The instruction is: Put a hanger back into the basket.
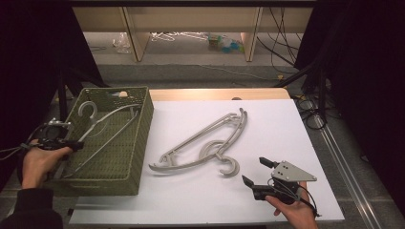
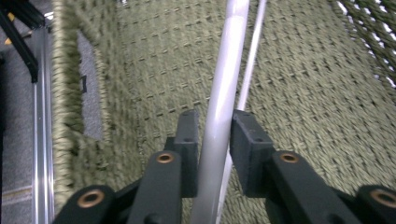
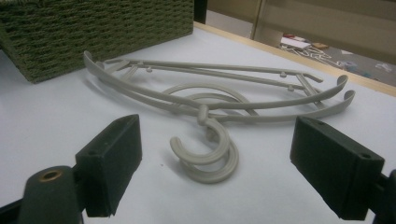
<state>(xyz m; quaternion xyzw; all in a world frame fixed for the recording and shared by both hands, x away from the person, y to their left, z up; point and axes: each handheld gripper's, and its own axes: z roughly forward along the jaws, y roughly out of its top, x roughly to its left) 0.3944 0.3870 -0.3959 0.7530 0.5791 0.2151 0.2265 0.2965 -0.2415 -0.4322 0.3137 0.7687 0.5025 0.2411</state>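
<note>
The basket [image 1: 138, 143] blocks the desk's [image 1: 286, 138] left edge, a hanger [image 1: 102, 126] lying slantwise inside and leaving little room. Two stacked hangers [image 1: 210, 143] sprawl across the desk's middle, hooks toward the near edge. The right side and far right corner lie open, as does the near strip.

The table [image 1: 267, 138] had a white top that filled the middle and lower part of the high view, with a bare wooden strip along its far edge. A green woven basket [image 1: 138, 138] stood on its left side, reaching past the left edge of the white top. Two grey hangers [image 1: 205, 143] lay stacked flat at the centre, just right of the basket, hooks toward the near edge. The right part of the top was bare.
</note>
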